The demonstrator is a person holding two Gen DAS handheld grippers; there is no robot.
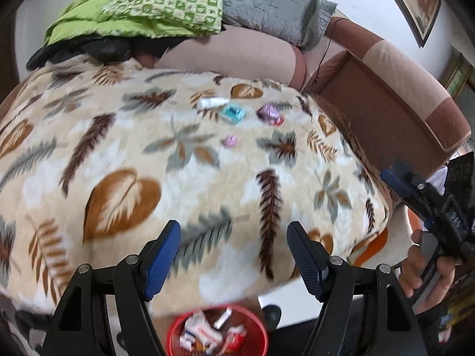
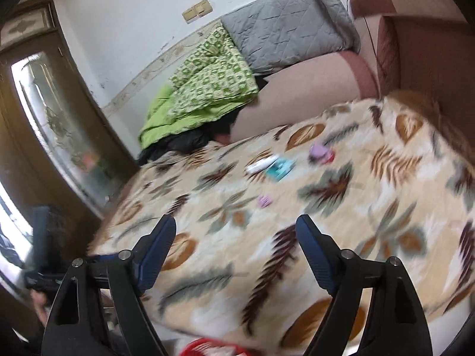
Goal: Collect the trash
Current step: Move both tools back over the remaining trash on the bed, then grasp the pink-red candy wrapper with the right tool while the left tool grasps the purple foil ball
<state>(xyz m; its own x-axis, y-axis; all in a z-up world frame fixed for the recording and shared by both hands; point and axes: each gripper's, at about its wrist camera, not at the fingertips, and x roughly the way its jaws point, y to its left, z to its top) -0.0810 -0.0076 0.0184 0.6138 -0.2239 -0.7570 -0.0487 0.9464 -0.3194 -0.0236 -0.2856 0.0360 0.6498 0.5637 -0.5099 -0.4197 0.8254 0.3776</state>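
Observation:
Several bits of trash lie far out on the leaf-patterned blanket (image 1: 124, 154): a white tube (image 1: 212, 102), a teal packet (image 1: 233, 114), a purple-pink wrapper (image 1: 270, 114) and a small pink piece (image 1: 230, 141). The same tube (image 2: 262, 163), teal packet (image 2: 280, 168), purple wrapper (image 2: 322, 151) and pink piece (image 2: 264, 200) show in the right wrist view. A red basket (image 1: 178, 330) with several wrappers in it sits below the bed's edge. My left gripper (image 1: 233, 234) hangs open over the blanket's near edge, with nothing between its fingers. My right gripper (image 2: 236, 228) is open and holds nothing too.
A green quilt (image 1: 142, 9) and a grey pillow (image 1: 267, 3) lie at the bed's far end, by the brown padded headboard (image 1: 386, 89). A wooden cabinet with a glass door (image 2: 53, 112) stands left of the bed. A hand (image 1: 427, 273) holds the other gripper at the right.

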